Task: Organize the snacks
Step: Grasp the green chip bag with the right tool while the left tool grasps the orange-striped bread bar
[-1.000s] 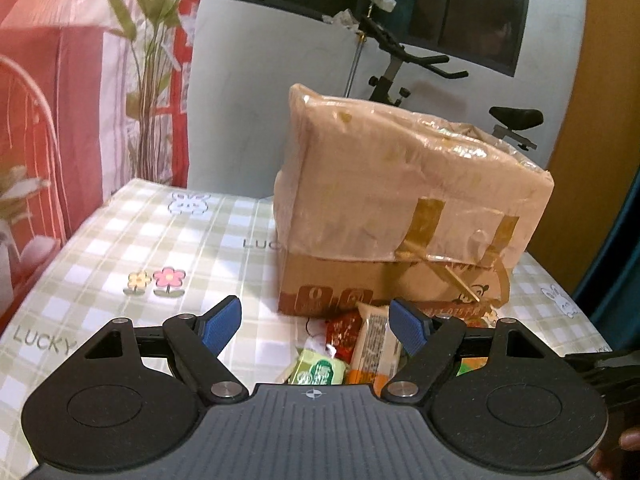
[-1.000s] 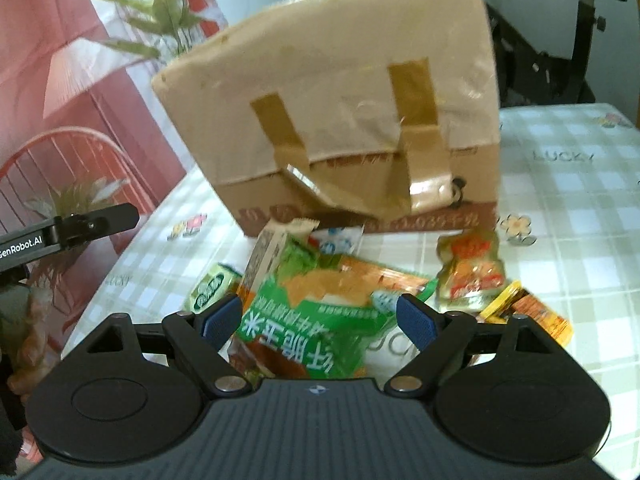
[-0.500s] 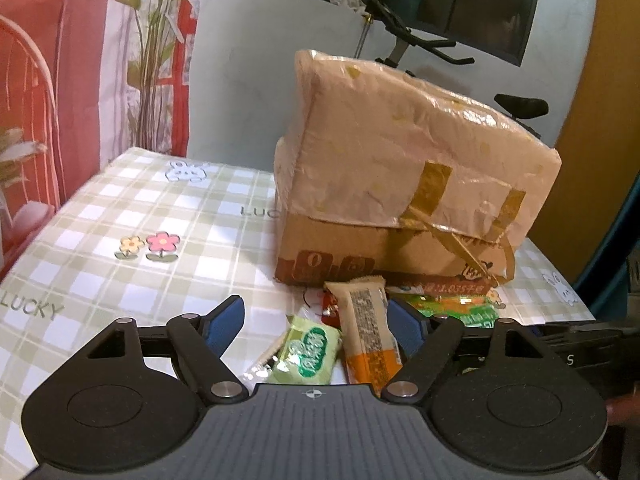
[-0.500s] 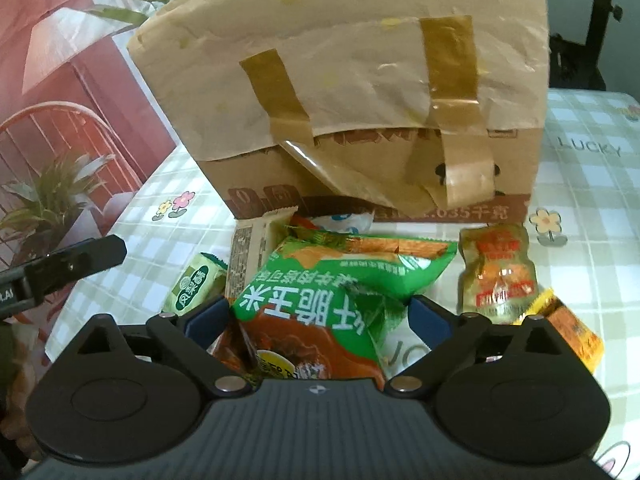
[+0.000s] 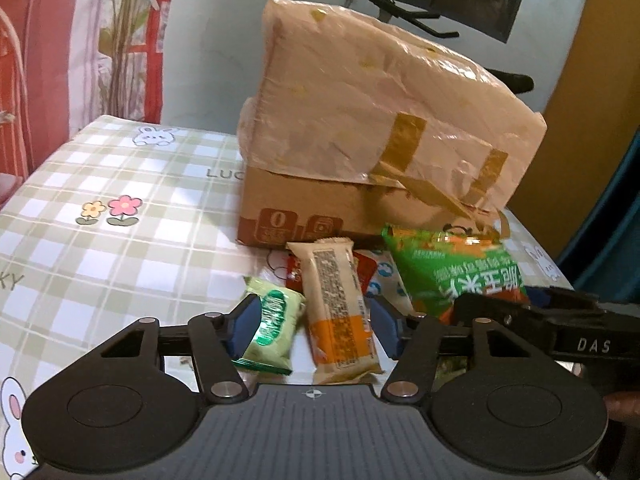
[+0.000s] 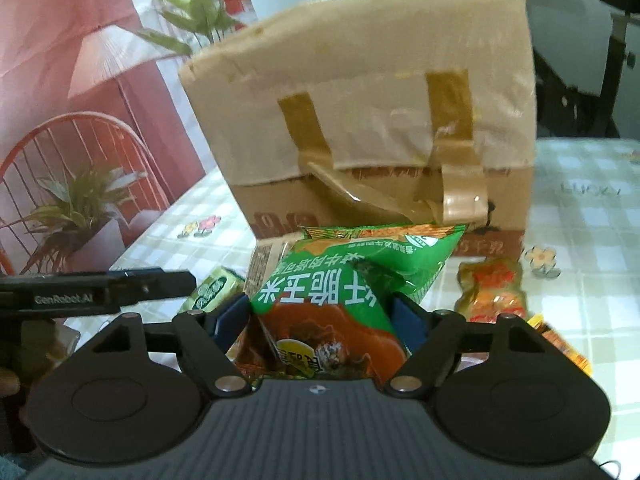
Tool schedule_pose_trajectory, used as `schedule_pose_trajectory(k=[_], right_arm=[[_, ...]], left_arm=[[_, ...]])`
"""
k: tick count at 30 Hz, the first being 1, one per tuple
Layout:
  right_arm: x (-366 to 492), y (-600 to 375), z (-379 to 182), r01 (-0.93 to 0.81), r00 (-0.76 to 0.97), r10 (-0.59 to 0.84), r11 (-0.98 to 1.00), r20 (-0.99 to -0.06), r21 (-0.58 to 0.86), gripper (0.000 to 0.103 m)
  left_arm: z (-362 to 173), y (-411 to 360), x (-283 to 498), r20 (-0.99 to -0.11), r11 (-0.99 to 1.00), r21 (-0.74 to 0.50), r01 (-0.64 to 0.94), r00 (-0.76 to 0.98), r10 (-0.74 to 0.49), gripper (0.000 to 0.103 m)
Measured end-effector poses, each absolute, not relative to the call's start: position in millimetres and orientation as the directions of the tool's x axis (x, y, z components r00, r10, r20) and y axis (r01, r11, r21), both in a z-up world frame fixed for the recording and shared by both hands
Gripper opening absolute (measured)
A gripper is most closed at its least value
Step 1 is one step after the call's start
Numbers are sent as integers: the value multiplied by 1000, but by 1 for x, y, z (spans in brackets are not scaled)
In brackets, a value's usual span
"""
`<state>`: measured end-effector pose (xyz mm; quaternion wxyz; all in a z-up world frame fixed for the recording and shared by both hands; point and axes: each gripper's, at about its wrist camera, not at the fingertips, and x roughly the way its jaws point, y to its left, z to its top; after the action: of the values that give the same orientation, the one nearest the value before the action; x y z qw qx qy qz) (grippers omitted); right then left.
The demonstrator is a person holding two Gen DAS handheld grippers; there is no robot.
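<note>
Snacks lie in front of a taped cardboard box (image 5: pixel 360 168) on a checked tablecloth (image 5: pixel 120 240). My left gripper (image 5: pixel 316 326) is open, its jaws around a small green packet (image 5: pixel 274 326) and a tan and orange bar (image 5: pixel 340 316). My right gripper (image 6: pixel 322 318) is shut on a big green and orange snack bag (image 6: pixel 340 300), which also shows in the left wrist view (image 5: pixel 456 272). The box also shows in the right wrist view (image 6: pixel 380 128).
A red and yellow pouch (image 6: pixel 492 292) and an orange packet (image 6: pixel 560 344) lie to the right of the bag. A red and white packet (image 5: pixel 368 272) lies under the bar. An exercise bike (image 6: pixel 600 80) stands behind the table.
Both grippers moved forward and down to the snacks. The right gripper's jaws closed onto the green bag. The left gripper now straddles the green packet and the bar.
</note>
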<state>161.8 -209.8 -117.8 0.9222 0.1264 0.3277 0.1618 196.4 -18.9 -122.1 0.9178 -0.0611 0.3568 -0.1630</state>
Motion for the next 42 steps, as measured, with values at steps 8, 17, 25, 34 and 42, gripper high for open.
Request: schedule_pose_trajectory(k=[8, 17, 25, 34, 42], right_arm=[[159, -223, -123, -165, 755, 344, 923, -558, 347, 78], [153, -240, -128, -101, 771, 302, 927, -560, 361, 78], [151, -245, -131, -89, 771, 302, 923, -560, 375, 78], [152, -244, -132, -91, 765, 311, 919, -564, 383, 78], [152, -244, -132, -98, 764, 314, 920, -563, 379, 78]], left_arm=[[-126, -38, 208, -661, 933, -208, 295, 660, -356, 58], [-135, -61, 240, -693, 941, -161, 296, 645, -322, 57], [-145, -78, 247, -704, 951, -120, 283, 651, -283, 57], [-160, -76, 238, -732, 958, -132, 255, 626, -268, 57], [-159, -68, 222, -716, 953, -130, 273, 640, -281, 39]])
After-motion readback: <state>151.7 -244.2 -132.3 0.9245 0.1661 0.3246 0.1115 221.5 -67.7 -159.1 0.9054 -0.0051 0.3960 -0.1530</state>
